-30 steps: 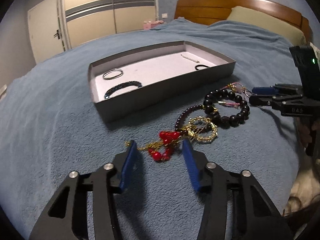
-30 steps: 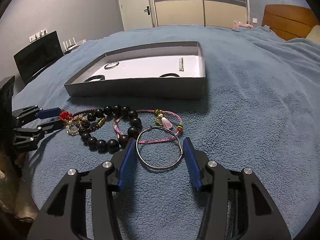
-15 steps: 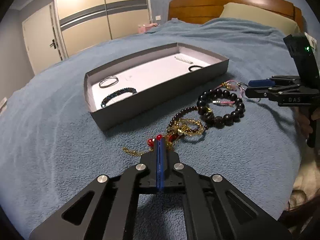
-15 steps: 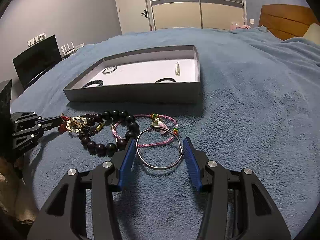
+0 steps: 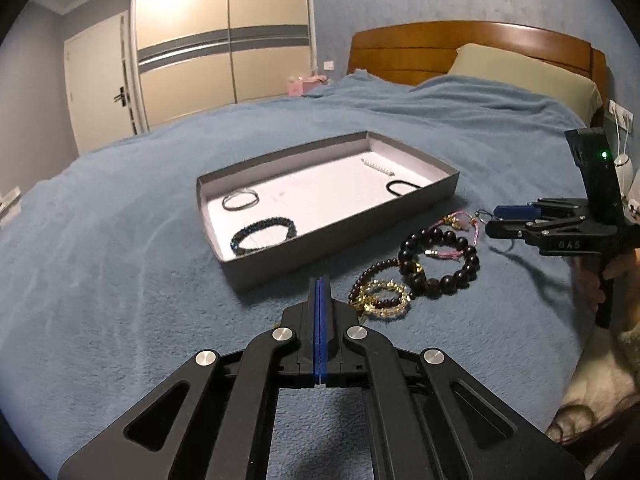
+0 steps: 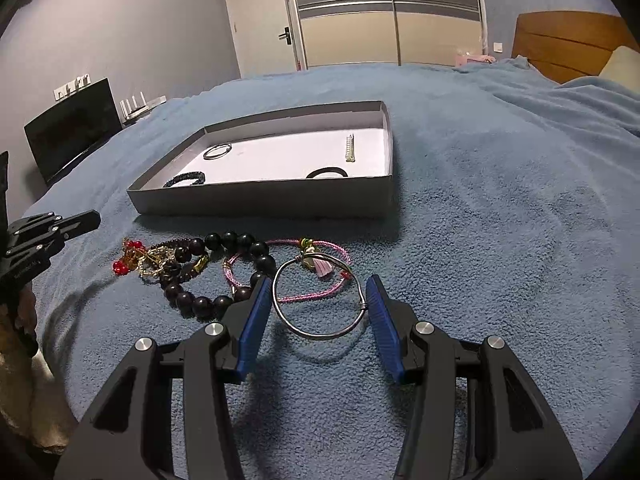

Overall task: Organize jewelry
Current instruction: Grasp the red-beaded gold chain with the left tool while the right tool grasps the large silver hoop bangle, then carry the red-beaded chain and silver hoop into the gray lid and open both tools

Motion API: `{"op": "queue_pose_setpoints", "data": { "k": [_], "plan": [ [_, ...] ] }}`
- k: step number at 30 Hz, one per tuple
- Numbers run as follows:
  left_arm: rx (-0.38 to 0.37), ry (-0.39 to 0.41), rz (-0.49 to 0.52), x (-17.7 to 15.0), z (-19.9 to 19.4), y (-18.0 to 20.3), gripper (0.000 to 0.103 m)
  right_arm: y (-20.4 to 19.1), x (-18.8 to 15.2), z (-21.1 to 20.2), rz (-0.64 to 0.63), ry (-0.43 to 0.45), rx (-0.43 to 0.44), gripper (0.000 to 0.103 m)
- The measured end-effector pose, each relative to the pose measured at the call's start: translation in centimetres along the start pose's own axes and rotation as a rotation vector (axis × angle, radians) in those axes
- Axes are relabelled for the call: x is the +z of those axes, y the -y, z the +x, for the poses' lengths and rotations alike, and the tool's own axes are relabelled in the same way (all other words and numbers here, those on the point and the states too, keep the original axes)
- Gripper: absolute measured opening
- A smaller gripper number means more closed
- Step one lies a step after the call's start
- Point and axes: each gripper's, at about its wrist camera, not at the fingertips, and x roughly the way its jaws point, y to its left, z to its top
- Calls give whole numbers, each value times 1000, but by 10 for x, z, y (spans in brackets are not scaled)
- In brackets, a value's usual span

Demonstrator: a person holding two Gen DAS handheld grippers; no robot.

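Observation:
A grey box lid (image 5: 344, 232) (image 6: 260, 200) lies on the blue blanket and holds a silver ring (image 5: 240, 201), a dark beaded bracelet (image 5: 264, 232), a black hair tie (image 5: 402, 187) and a small clip (image 6: 350, 148). In front of it lies a pile: large black beads (image 5: 440, 264) (image 6: 224, 268), a gold chain (image 5: 380, 300), red beads (image 6: 126, 258), a pink cord bracelet (image 6: 308, 276). My left gripper (image 5: 320, 284) is shut and raised; the red beads lie on the blanket, apart from it. My right gripper (image 6: 316, 300) is open around a silver bangle (image 6: 320, 300).
A wooden headboard (image 5: 472, 46) and a pillow (image 5: 524, 68) stand at the far end of the bed. A wardrobe (image 6: 384, 12) and a door (image 6: 260, 20) are beyond. A dark screen (image 6: 72, 128) stands left of the bed.
My left gripper closed over the red beads and gold chain, then rose and drew back; the red beads stayed on the blanket. My right gripper stayed open around the silver bangle.

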Motion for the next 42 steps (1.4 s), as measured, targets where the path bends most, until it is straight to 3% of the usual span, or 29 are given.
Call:
{"op": "queue_pose_setpoints", "data": {
  "k": [4,6,8,13,17,20,33,42],
  "plan": [
    [-11,-62,23,-5,15,6,1,-2,0,2,-5,-7,2,49],
    [-15,-78,27,-7,20,9,14,-2,-1,2,-6,-9,4,49],
    [-19,-76,26,-8,20,10,36,-2,0,3,-6,-12,5,49],
    [-22,-118,23,-11,33,13,35,-2,0,4,-7,-14,8,49],
    [-20,-152,16,-15,42,11,14,-4,0,4,-10,-13,10,49],
    [-17,-124,25,-13,34,11,9,-3,-1,3,-6,-10,7,49],
    [7,16,9,15,-12,2,8,-4,7,-11,3,37,-1,49],
    [46,78,27,68,-16,-12,8,-19,60,-15,-48,145,-25,49]
  ]
}}
